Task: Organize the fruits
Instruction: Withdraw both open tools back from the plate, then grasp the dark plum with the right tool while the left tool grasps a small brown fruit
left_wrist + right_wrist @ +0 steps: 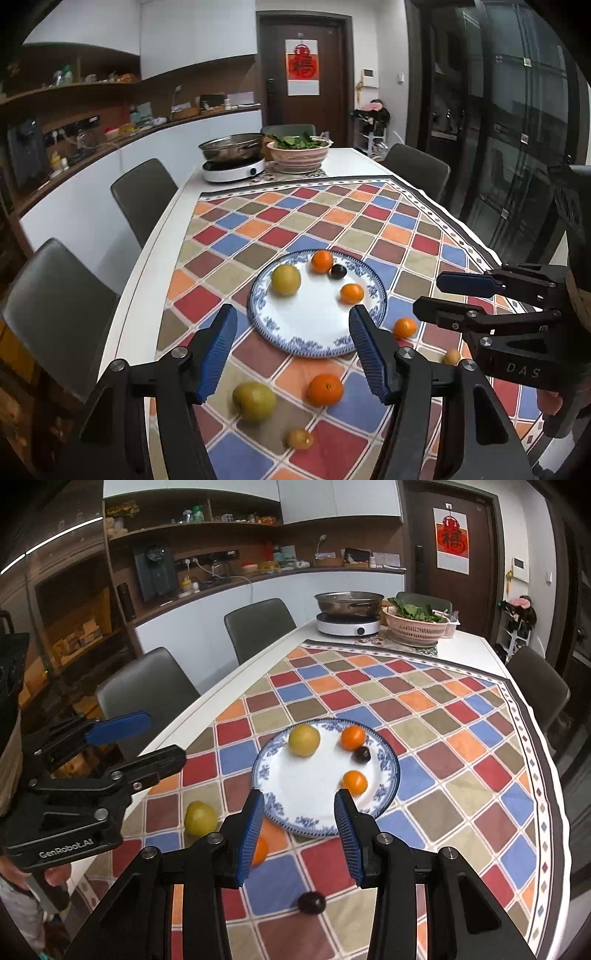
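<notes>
On the blue-rimmed plate (pixel 376 295) 4 fruits (pixel 285 279) were seen (others lay scattered on the tablecloth (pixel 332 218)). The left gripper (pixel 293 339) and right gripper (pixel 299 814) were held spread, nothing between.

White table (pixel 155 280) under chequered cloth (pixel 332 221), with plate (pixel 306 343), loose fruit, induction cooker (pixel 232 171), basket (pixel 299 157).

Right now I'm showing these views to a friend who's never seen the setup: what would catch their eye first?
Probably the bright checkered tablecloth covering the table, with the blue-rimmed white plate in its middle holding four fruits. More fruit lies loose on the cloth nearer the camera, like a yellow-green pear and an orange. Both tools, left and right, hang open and empty.
</notes>
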